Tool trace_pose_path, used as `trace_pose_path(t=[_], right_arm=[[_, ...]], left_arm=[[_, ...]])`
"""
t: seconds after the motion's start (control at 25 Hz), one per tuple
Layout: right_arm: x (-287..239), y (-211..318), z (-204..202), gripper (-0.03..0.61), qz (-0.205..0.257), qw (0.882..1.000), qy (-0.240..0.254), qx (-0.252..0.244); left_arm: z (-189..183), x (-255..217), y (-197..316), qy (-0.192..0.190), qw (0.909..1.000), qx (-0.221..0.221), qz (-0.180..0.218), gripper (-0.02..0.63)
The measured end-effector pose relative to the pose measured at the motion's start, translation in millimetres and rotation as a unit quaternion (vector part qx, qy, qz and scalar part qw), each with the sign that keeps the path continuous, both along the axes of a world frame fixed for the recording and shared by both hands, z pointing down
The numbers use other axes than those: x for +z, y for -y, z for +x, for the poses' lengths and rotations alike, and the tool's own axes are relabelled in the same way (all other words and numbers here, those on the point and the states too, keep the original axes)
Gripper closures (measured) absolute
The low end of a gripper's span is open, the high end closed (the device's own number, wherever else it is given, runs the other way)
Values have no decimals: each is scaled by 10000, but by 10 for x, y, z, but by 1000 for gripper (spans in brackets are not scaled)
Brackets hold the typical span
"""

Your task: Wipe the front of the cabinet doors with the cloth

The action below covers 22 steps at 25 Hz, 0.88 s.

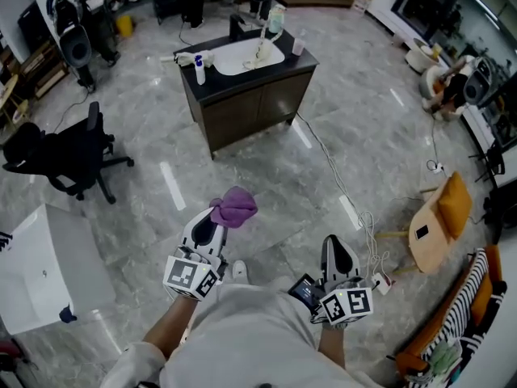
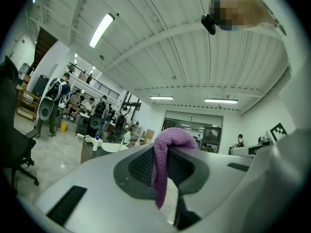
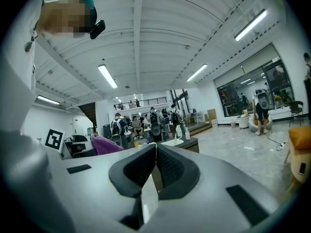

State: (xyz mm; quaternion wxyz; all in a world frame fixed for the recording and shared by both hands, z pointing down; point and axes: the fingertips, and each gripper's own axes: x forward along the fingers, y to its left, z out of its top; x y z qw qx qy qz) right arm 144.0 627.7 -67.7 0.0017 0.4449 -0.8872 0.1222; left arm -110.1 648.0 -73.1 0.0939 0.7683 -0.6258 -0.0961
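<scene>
A dark vanity cabinet (image 1: 257,103) with a white sink on top stands far ahead across the floor, its two brown doors facing me. My left gripper (image 1: 216,215) is held low near my body, shut on a purple cloth (image 1: 234,205) that bunches above its tips. In the left gripper view the purple cloth (image 2: 166,154) hangs pinched between the dark pads. My right gripper (image 1: 338,253) is also near my body, jaws pressed together with nothing between them (image 3: 156,152). The cabinet (image 3: 181,144) shows small beyond its tips.
A black office chair (image 1: 69,156) stands at the left, and a white table (image 1: 44,269) sits at the lower left. A white cable (image 1: 339,184) runs across the floor from the cabinet to a wooden stool (image 1: 436,221) at the right. Bottles (image 1: 199,69) stand on the countertop.
</scene>
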Motion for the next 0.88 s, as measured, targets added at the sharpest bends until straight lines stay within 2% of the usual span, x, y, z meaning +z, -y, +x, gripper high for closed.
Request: trace_pose_path(t=[0.28,0.48,0.76,0.88], right_arm=[[19,424,-143,551,-69,9999,-30,-113],[83,848,-194,551,-120,9995,-1,-277],[74,1766,-127,551,-164,9978,181,-620],[16,2213,-41,551,-104,9966,275,-763]], left_arm=[[-144,203,235,-151,9994,-156,-279,565],[-154,213,539,-152,9989,-347,-294,565],[-21,134,1284,-61,9975,-656,-271,565],[117,81,1712,-282,9968,-708,-259,565]])
